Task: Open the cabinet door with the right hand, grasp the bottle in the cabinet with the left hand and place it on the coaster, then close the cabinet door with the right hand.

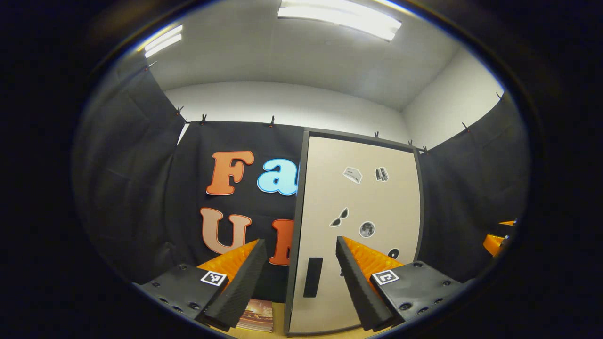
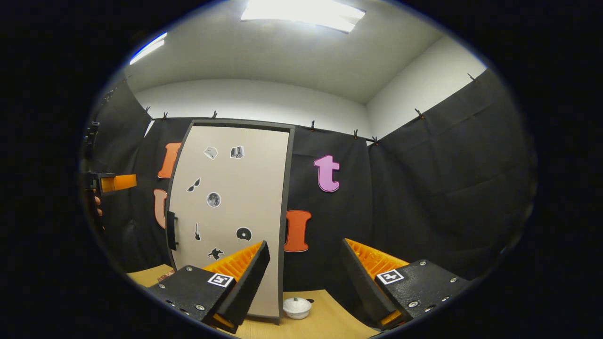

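Left gripper (image 1: 299, 268): ribbed wedge fingers spread wide, nothing between them. Right gripper (image 2: 304, 273): likewise wide apart and holding nothing. Past the left fingers, framed between them, the cabinet door (image 1: 358, 226), a flat matte beige panel with a dark frame, small stickers and a dark bar handle (image 1: 313, 277); it looks shut, so opening is not yet begun (bottle presumably behind it, unseen). Low between the right fingers, on the pale wooden table (image 2: 330, 320), a small white round lidded dish (image 2: 297, 307); coaster not identifiable. All steps remain.
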Available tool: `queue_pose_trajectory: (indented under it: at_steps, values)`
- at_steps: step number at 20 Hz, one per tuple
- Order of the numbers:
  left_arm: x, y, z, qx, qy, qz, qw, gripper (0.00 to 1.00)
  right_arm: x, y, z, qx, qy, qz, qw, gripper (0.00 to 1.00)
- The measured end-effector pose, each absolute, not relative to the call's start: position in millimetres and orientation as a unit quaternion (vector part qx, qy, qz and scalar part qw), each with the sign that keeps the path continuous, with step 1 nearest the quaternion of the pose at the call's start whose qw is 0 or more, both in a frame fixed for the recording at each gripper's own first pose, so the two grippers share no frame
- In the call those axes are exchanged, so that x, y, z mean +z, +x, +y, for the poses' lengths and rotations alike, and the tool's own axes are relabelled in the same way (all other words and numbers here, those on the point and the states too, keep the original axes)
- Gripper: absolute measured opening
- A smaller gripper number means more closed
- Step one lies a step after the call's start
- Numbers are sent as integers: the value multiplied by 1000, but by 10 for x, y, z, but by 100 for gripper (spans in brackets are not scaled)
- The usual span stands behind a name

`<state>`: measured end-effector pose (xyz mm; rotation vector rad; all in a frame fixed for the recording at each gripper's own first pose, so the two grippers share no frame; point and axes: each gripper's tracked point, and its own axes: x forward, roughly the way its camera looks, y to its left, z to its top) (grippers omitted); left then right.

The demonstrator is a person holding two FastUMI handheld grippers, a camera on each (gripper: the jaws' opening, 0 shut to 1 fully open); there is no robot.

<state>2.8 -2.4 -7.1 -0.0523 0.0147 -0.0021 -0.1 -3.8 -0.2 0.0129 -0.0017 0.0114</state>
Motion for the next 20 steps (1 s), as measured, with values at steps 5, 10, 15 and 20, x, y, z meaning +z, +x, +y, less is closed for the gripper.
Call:
queue_pose_trajectory:
  at_steps: [5, 10, 15, 20]
  values:
    - [-89, 22, -55, -6, -29, 9, 1000, 96, 29, 0, -100, 0, 6, -5, 1000, 94]
    - [-75, -27, 3, 0, -19, 10, 1000, 96, 2, 11, -4, 7, 6, -2, 1000, 94]
    - [-78, -65, -18, -9, -1, 6, 1000, 96, -9, -5, 78, 11, 8, 1, 1000, 94]
    - [-79, -87, 54, -12, 6, 5, 1000, 96, -10, 6, 194, 14, 5, 3, 1000, 94]
